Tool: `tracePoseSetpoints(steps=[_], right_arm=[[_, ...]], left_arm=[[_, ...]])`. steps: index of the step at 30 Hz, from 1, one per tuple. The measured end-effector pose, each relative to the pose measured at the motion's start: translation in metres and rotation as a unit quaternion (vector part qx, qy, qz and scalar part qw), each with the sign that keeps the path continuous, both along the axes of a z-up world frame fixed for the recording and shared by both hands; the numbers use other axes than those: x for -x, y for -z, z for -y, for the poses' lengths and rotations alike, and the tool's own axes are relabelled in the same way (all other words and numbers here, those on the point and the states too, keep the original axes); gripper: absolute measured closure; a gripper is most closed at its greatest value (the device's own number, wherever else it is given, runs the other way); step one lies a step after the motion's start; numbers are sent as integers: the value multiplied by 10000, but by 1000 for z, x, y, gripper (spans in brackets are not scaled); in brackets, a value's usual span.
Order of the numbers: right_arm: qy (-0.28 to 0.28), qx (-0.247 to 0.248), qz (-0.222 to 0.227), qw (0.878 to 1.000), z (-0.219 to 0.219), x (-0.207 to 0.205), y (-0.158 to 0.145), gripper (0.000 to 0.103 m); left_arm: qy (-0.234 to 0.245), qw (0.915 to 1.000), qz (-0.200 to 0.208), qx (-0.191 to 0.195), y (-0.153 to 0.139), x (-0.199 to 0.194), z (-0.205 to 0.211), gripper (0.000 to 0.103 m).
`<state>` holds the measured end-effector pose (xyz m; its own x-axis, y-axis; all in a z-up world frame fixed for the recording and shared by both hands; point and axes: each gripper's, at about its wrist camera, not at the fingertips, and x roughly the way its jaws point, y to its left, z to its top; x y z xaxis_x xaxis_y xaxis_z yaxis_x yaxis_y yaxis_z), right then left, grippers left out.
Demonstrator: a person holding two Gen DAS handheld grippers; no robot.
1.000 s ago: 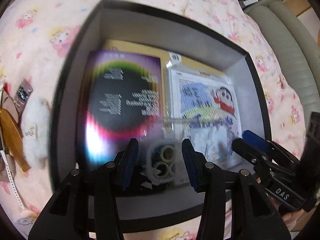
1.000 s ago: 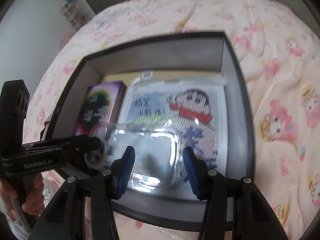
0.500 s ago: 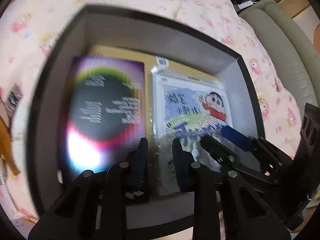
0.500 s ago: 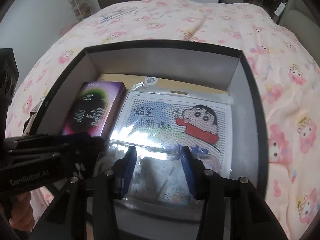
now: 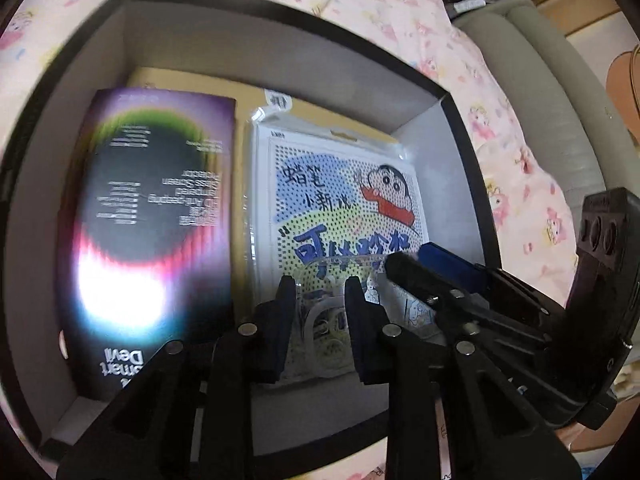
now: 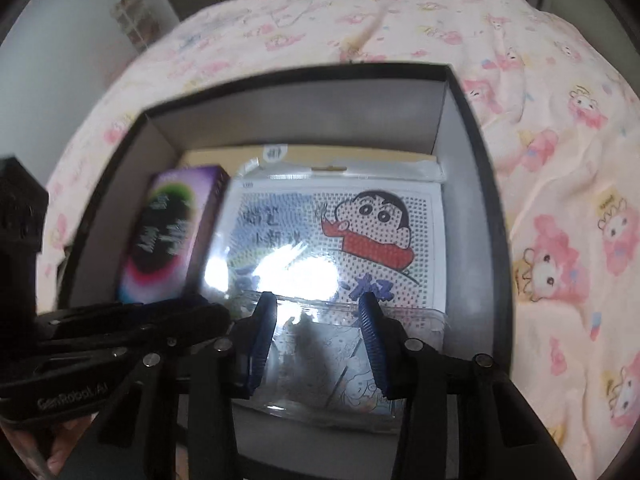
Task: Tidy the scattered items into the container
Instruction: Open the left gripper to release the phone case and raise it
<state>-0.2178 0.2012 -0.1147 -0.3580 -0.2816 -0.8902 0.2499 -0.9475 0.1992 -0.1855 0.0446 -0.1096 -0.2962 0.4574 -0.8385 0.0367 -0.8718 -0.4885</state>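
A: What's the biggest thing here?
B: The black box [image 6: 472, 184] on the pink bedspread [image 6: 560, 160]. Inside lie a purple carton [image 5: 152, 216] and a cartoon bead kit [image 6: 340, 240], side by side.
A: And the task's item?
B: A clear plastic packet [image 6: 320, 360] resting on the kit's near edge, both grippers at it.
A: Their jaws?
B: The right gripper [image 6: 318, 344] gapes fairly wide across the packet; the left gripper [image 5: 320, 320] stands narrow but parted at its rolls end. Whether either pinches, I cannot tell.
A: Risk?
B: Slippery film: withdrawing carelessly could drag the packet out over the near wall.
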Motion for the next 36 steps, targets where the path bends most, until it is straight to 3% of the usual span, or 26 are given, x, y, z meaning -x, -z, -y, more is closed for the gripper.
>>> tracePoseSetpoints(steps=[2,6,12,14,18,23,27,36], right_arm=[[-14,-109,-57,9999,2,-1,-1,64],[-109,-89,372,9992,6,-5,15,64],[-124,-176,307,9993,7,-17,13,64],[-80,-222,259,9994,8,-18,12,64],[256,59,291,9992,-4,-19,4,63],[625,130,-337,9974,-11,-38,-28,53],[814,304,-621,9943,-14,-67,-47,53],[702,513,-1012,9911,4,-129,-84,48]], left_arm=[[54,10000,55,20,2,-3,-2,79],[198,9996,196,45,12,-3,-5,80],[175,9995,233,-144,18,-7,-1,79],[184,9998,68,-35,13,-11,-2,79],[87,9991,-416,96,-6,-20,6,66],[138,9931,-1050,503,-43,-33,-2,61],[246,9848,-1501,834,-69,-47,-6,61],[560,9773,-1866,838,-108,-106,9,56]])
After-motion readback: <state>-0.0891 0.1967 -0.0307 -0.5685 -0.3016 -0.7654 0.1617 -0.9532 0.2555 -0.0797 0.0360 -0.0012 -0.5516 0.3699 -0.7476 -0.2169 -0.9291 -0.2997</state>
